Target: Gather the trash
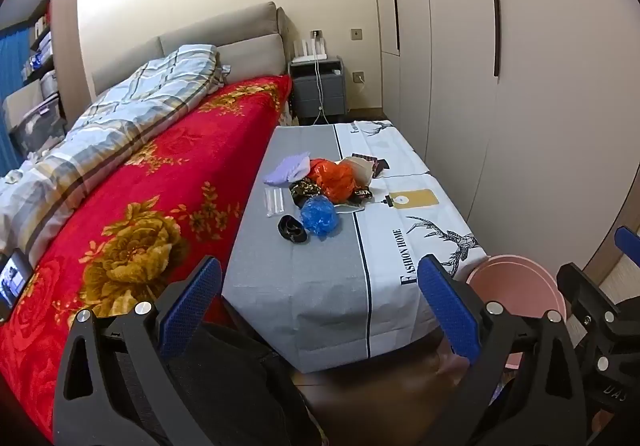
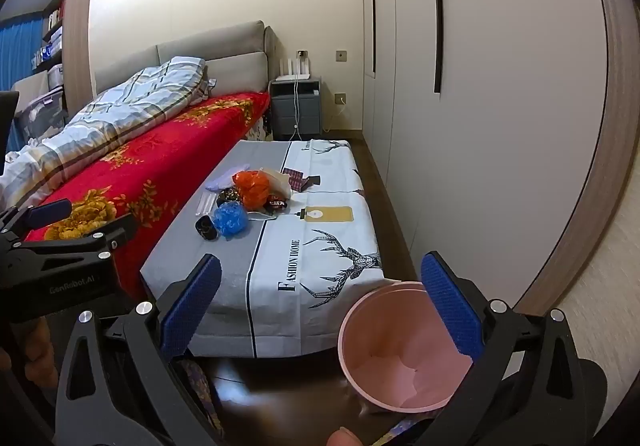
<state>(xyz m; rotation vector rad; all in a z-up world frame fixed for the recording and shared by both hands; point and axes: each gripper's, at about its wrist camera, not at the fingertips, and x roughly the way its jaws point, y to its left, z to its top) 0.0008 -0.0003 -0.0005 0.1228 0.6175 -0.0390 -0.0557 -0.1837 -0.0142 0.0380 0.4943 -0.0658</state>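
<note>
A heap of trash lies mid-table: an orange plastic bag point(image 1: 335, 179) point(image 2: 253, 187), a crumpled blue bag point(image 1: 320, 215) point(image 2: 230, 219), a small black item point(image 1: 293, 229) point(image 2: 206, 228), a lilac wad point(image 1: 286, 169), clear wrappers point(image 1: 275, 201) and dark snack packets point(image 1: 368, 162) point(image 2: 298, 178). A pink bin point(image 2: 404, 346) point(image 1: 516, 286) stands on the floor at the table's near right corner. My left gripper point(image 1: 320, 298) hangs open before the table's near end, nothing between its blue pads. My right gripper point(image 2: 320, 302) is open too, its right finger over the bin's rim.
The low table wears a grey and white cloth point(image 1: 320, 286) printed with deer. A bed with a red floral blanket point(image 1: 160, 186) runs along its left. White wardrobe doors point(image 1: 520, 86) line the right. A grey nightstand point(image 1: 318, 90) stands at the back. Dark floor lies below.
</note>
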